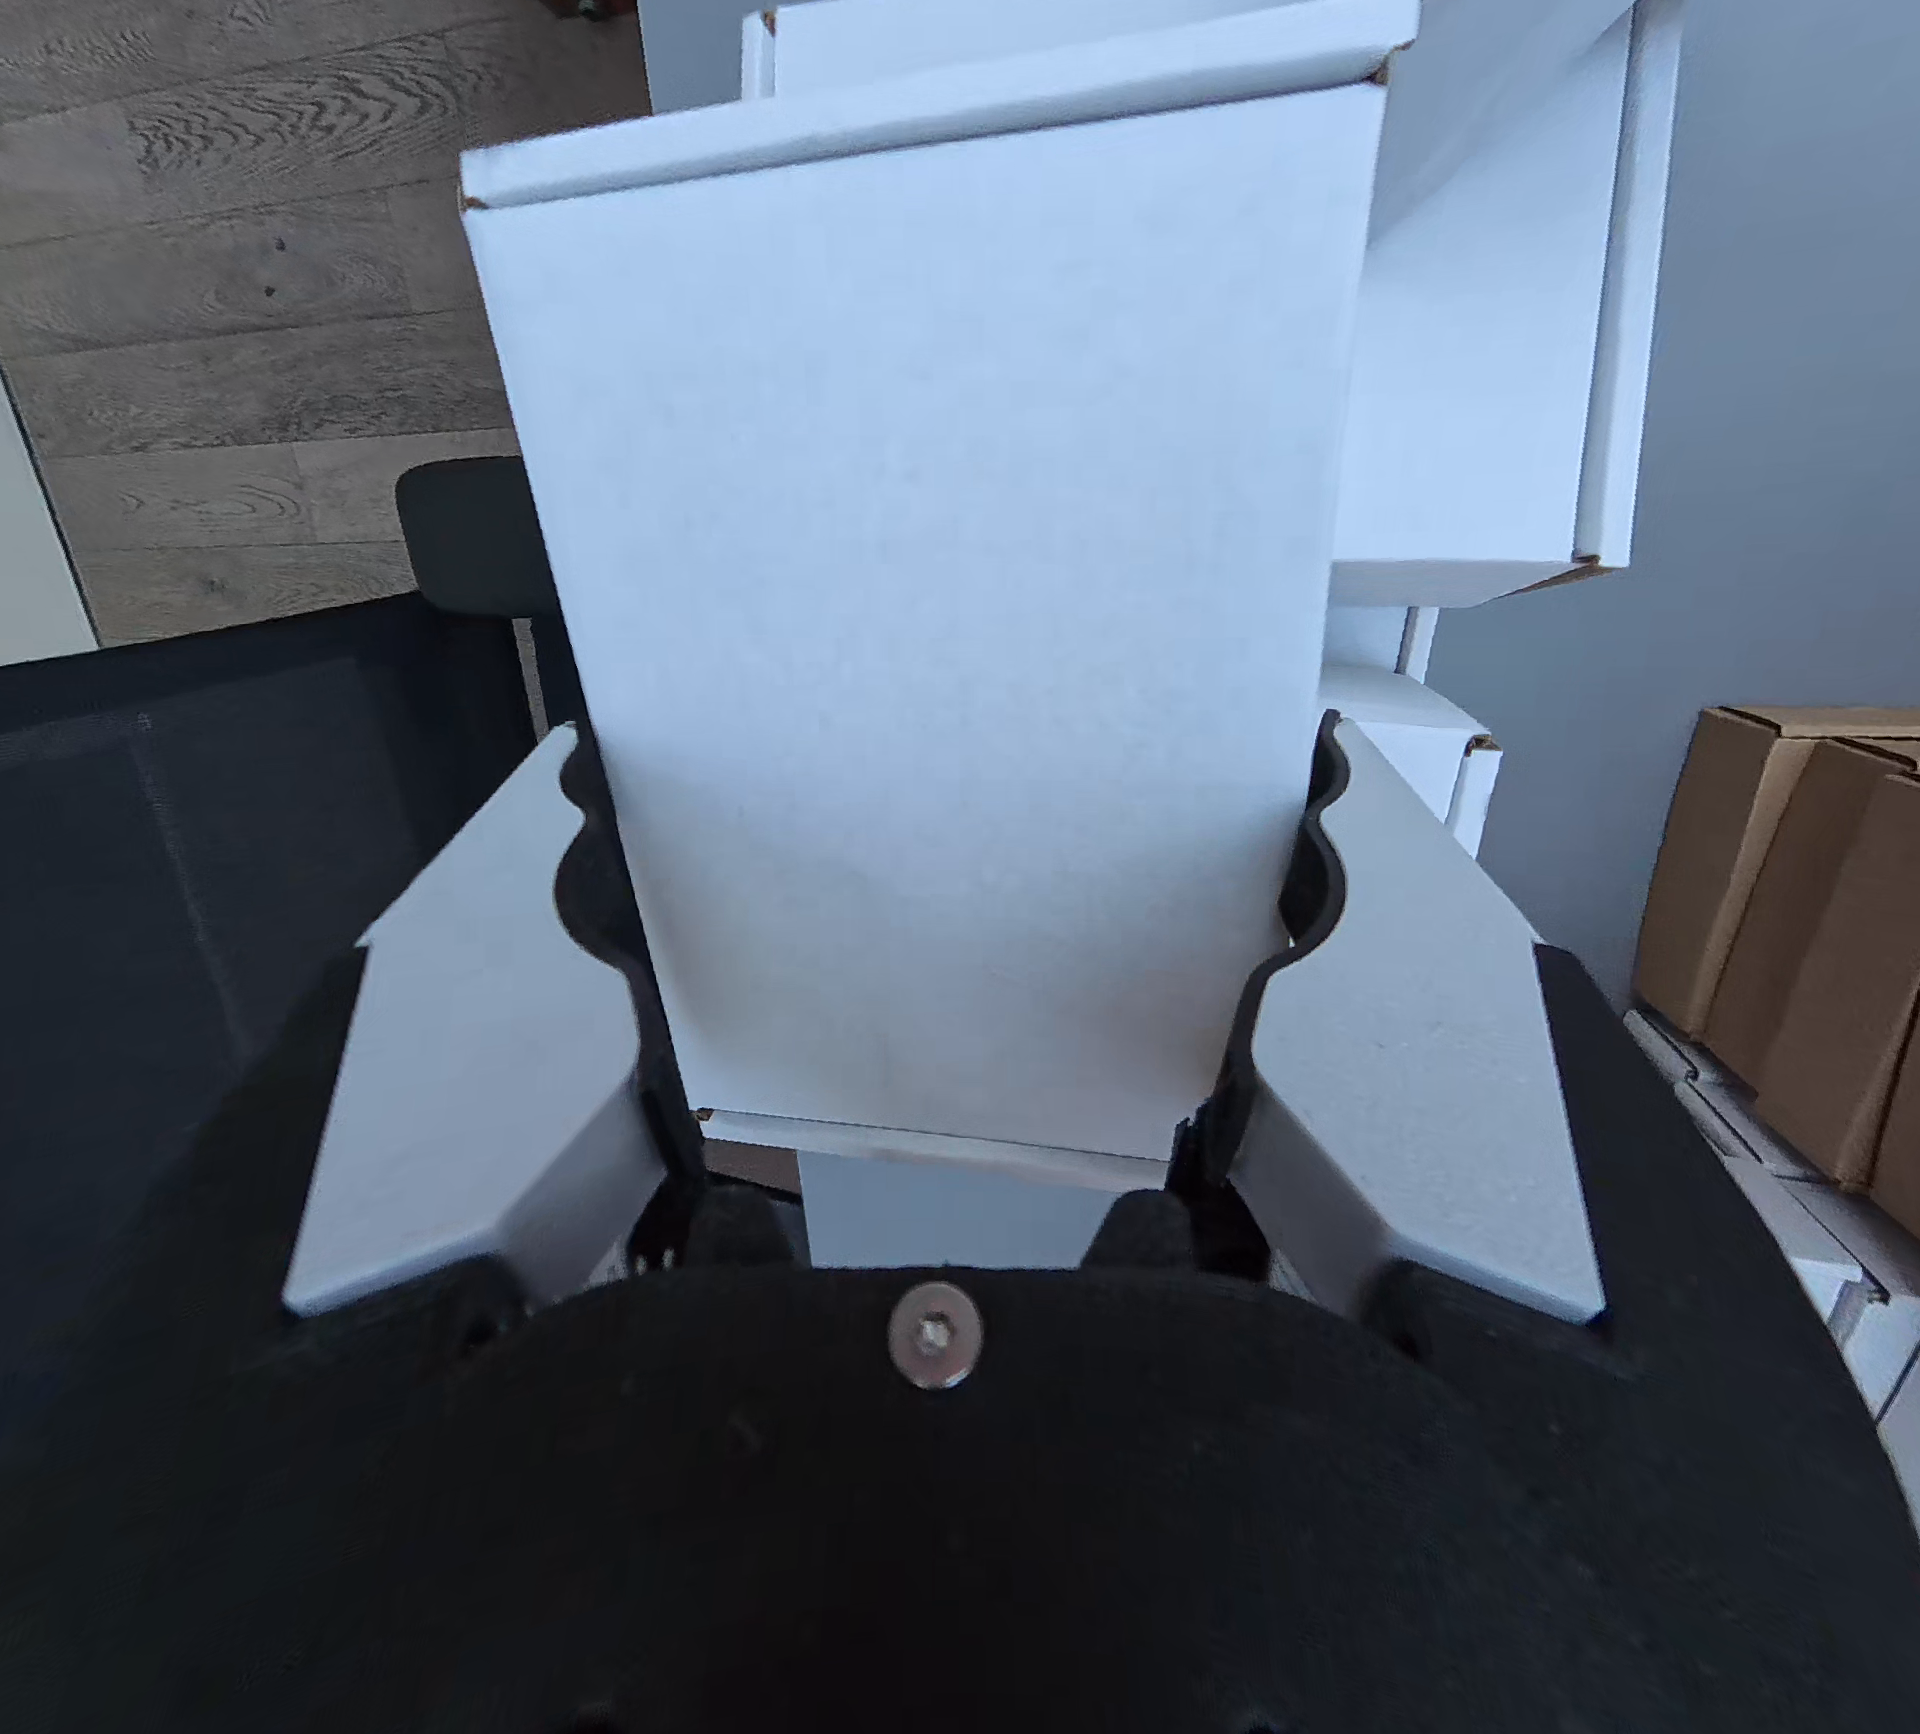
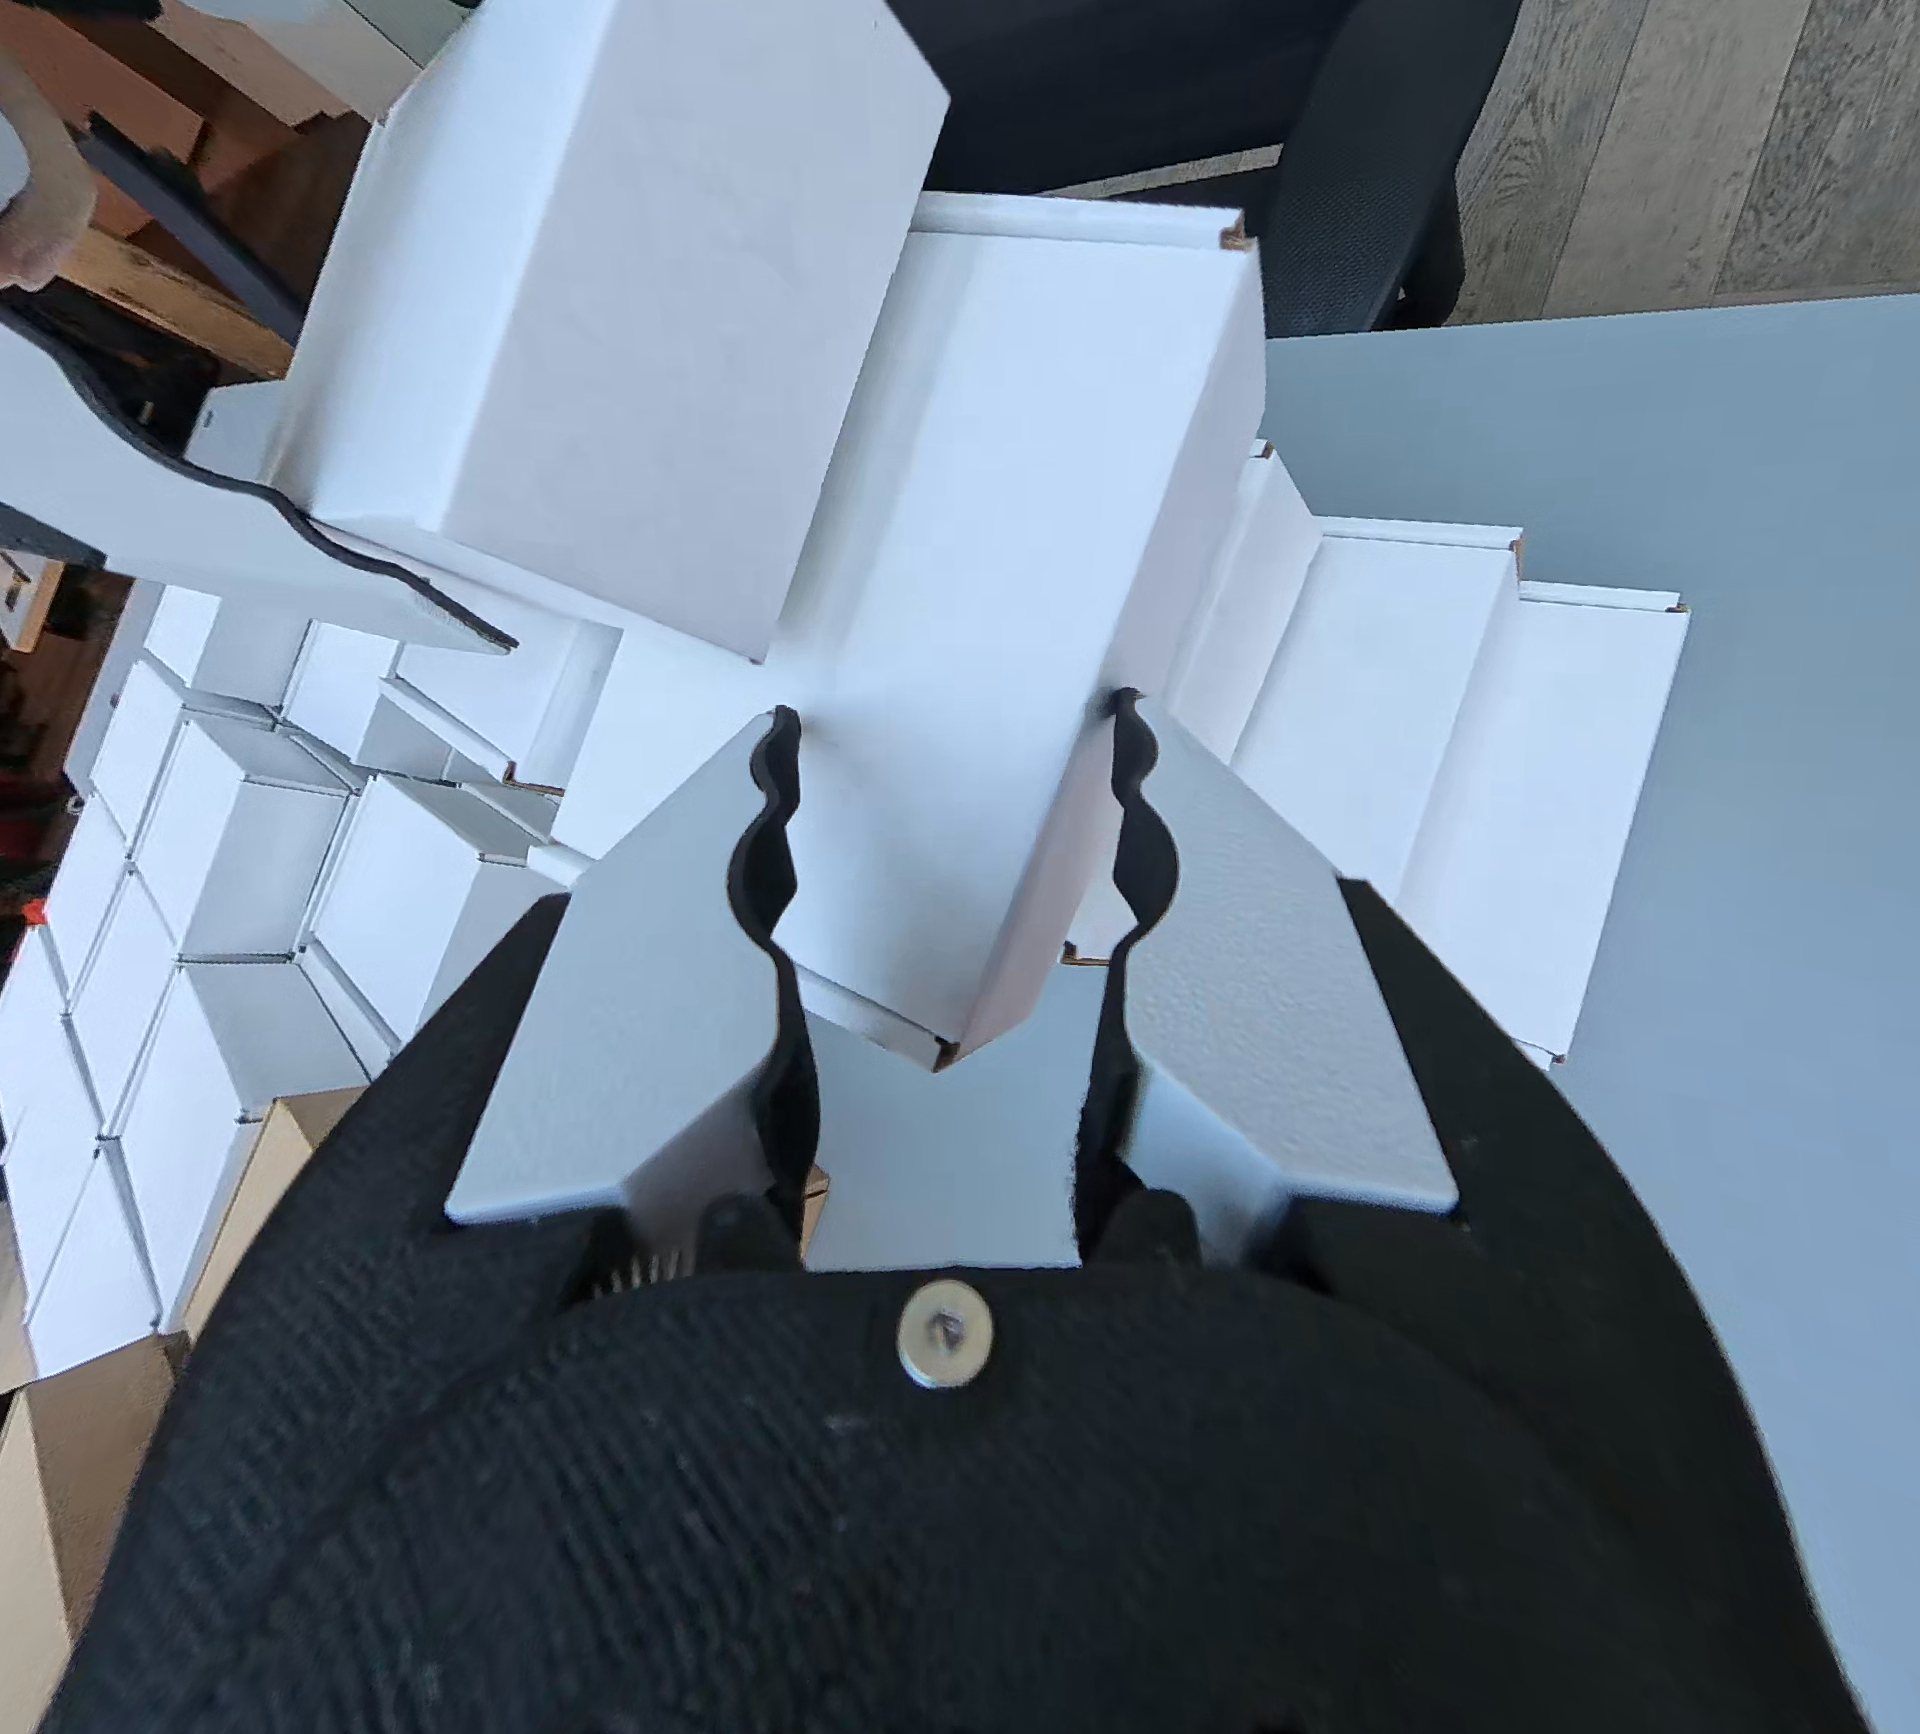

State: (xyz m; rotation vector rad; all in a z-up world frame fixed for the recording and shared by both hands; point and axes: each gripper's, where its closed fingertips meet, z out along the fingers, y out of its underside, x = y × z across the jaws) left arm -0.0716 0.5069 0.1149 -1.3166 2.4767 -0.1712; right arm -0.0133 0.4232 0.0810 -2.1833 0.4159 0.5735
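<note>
Left wrist view: left claw (image 1: 951, 853) clamped on a white box (image 1: 925, 562), held over more white boxes (image 1: 1496, 396) at the bench (image 1: 1558, 728) edge. Right claw (image 2: 951, 718) apart, around one box's corner (image 2: 966, 988).

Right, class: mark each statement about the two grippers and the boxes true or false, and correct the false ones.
1. The left gripper grips a white box between its jaws. True.
2. The right gripper holds a brown box. False: its jaws stand open, straddling the corner of a white box on the table.
3. Brown cardboard boxes show in the left wrist view. True.
4. The chair is red. False: it is black.
</note>
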